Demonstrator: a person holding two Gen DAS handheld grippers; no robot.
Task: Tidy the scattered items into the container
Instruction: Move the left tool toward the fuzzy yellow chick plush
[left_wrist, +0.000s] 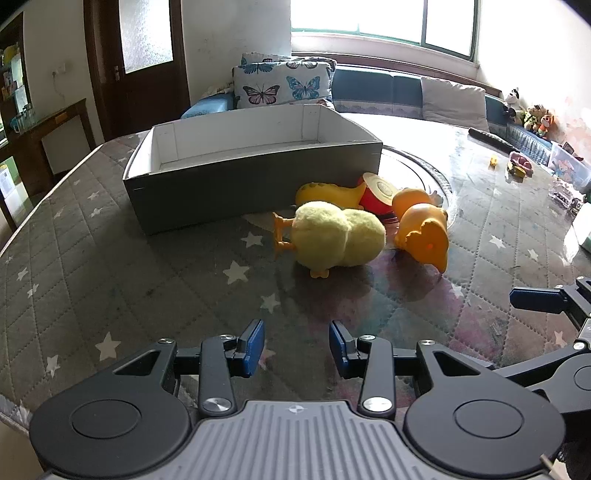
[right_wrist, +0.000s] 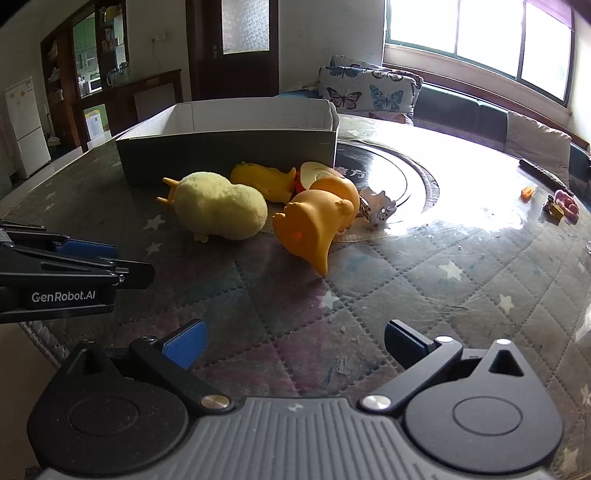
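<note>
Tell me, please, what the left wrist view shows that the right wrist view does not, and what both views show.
Only the left wrist view shows the stuffed animals on the far bench and the left gripper, open, from behind.

Only the right wrist view shows the white refrigerator, a small white patterned item behind the orange toys, and the wider-open right gripper.

Both show the grey box, the fluffy yellow chick lying on its side, the orange plastic toy and the butterfly cushion.
</note>
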